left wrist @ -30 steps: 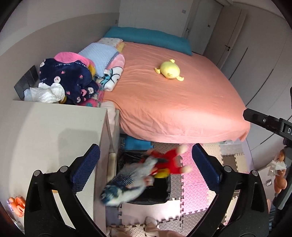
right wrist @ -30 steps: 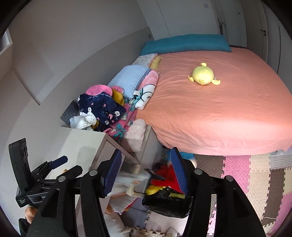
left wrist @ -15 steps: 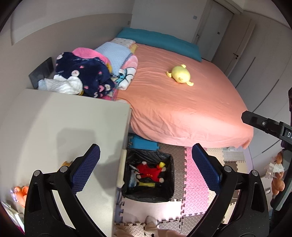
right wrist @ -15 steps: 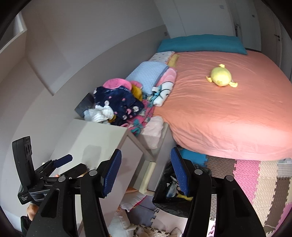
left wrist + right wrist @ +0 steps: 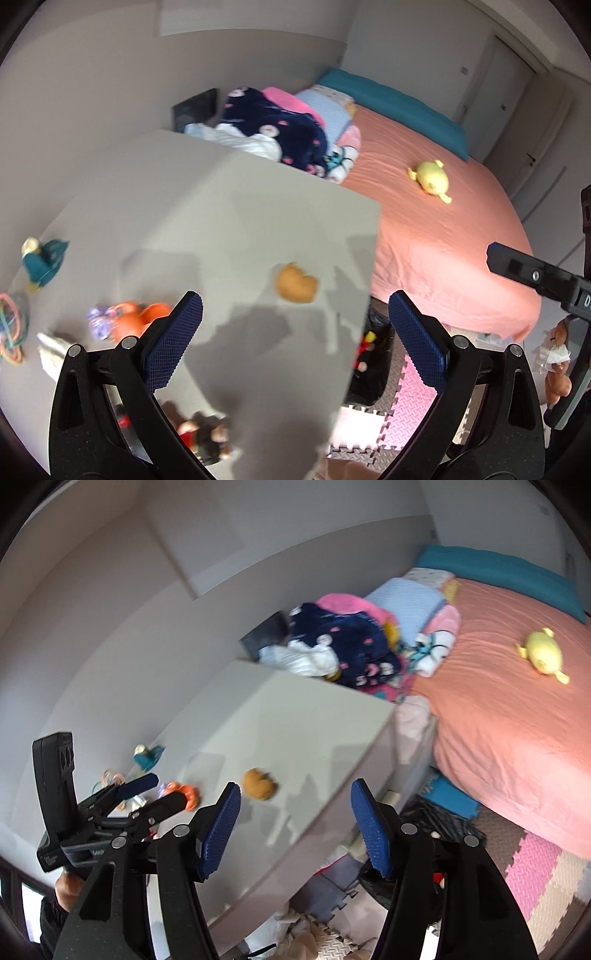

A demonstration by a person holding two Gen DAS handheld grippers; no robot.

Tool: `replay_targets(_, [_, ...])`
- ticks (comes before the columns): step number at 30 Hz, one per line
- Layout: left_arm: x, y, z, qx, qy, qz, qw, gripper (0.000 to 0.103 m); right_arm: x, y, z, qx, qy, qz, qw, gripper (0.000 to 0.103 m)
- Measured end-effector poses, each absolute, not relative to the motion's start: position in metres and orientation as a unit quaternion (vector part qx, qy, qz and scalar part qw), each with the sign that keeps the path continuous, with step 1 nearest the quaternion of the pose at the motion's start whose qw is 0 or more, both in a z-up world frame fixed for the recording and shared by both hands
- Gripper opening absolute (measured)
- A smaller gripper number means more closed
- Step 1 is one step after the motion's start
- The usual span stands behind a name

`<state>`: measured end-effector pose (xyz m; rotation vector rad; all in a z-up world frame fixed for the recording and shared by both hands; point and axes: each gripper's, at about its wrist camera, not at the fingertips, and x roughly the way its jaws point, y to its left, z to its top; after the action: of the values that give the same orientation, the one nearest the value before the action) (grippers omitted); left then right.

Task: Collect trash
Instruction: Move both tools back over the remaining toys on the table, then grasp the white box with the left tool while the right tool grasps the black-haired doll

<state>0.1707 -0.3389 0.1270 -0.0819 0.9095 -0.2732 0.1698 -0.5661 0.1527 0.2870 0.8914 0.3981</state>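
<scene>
My left gripper (image 5: 295,339) is open and empty above the grey dresser top (image 5: 229,206). A small brown plush (image 5: 296,283) lies on the top just beyond its fingertips. An orange toy (image 5: 135,317), a teal toy (image 5: 42,263) and coloured rings (image 5: 11,328) lie at the left. My right gripper (image 5: 295,827) is open and empty, over the dresser's front edge; the brown plush (image 5: 259,782) is to its left. The black-lined bin (image 5: 369,354) stands on the floor between dresser and bed, with a red toy inside. My left gripper also shows in the right wrist view (image 5: 147,792).
A bed with a salmon sheet (image 5: 443,221) fills the right, with a yellow plush (image 5: 430,179) on it. Clothes and blankets (image 5: 280,133) are piled beyond the dresser. Foam floor mats (image 5: 535,864) cover the floor. Small toys (image 5: 201,434) lie near the dresser's near edge.
Both grippers have swung left, from over the bin to over the dresser top. The toy that was dropping a second ago lies in the bin. Both grippers have stayed open.
</scene>
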Motion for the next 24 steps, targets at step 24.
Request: replay_targets(24, [0.057, -0.165, 0.076, -0.115, 0.474, 0.042, 0.872, 0.097, 0.139, -0.343, 0.098, -0.071, 0.478, 0.429, 0.763, 0.068])
